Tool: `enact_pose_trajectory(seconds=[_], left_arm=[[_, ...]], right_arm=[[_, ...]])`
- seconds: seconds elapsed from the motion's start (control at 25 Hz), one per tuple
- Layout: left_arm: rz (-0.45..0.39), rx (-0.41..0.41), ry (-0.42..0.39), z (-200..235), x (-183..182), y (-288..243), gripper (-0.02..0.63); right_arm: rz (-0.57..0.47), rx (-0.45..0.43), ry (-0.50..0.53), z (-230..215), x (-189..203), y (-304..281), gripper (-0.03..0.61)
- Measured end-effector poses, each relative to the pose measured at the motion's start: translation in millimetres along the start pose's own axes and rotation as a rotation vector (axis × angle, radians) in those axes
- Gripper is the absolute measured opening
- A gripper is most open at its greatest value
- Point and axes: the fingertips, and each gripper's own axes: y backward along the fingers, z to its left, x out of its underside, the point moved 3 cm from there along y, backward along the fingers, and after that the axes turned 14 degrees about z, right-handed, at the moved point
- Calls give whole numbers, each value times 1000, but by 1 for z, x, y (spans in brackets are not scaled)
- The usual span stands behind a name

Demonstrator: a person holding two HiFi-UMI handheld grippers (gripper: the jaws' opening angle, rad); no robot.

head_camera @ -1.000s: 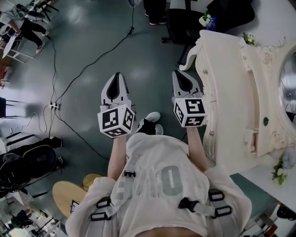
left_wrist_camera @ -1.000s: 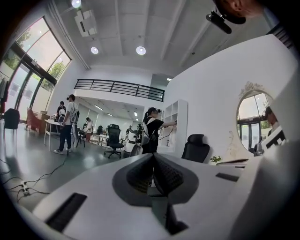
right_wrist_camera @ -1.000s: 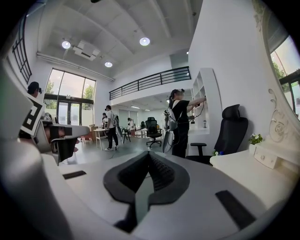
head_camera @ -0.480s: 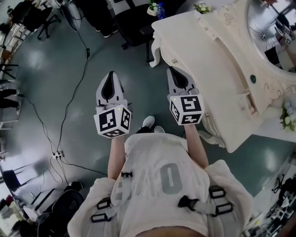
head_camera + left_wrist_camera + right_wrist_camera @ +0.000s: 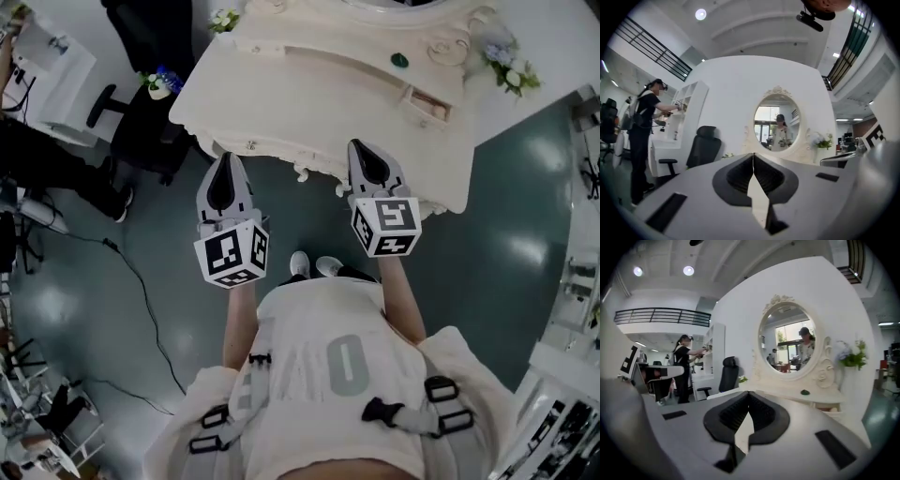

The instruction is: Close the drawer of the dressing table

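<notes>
The cream dressing table (image 5: pixel 281 103) stands straight ahead, its oval mirror (image 5: pixel 787 341) facing me. A small drawer (image 5: pixel 427 99) on the tabletop's right side is pulled out; it also shows under the mirror's right edge as the drawer (image 5: pixel 829 409). Left of it lies a small green object (image 5: pixel 400 60). My left gripper (image 5: pixel 225 159) and right gripper (image 5: pixel 364 147) hover side by side just short of the table's front edge. Both are shut with nothing in them. In the gripper views the left gripper (image 5: pixel 753 155) and right gripper (image 5: pixel 749 394) point at the mirror.
A black office chair (image 5: pixel 141 122) stands at the table's left end. Flowers (image 5: pixel 506 67) sit at the table's right. A person (image 5: pixel 644 136) works at white shelves far left. A cable (image 5: pixel 141 281) runs over the floor to my left.
I have turned: the dressing table has swung from the right side of the head view to straight ahead. Both grippers turned with me toward its front edge, still shut.
</notes>
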Motion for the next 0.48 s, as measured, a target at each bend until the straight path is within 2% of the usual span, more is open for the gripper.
enact_pose_trajectory(seconds=[0.32,0.48], left_arm=[[35,284,-79,-103,3,-42,20],[36,344,-81,-144,3,-48,20]], right_arm=[[-18,309,-159,-92,39,79,8],[-16,373,-191,-123,52,109,8]])
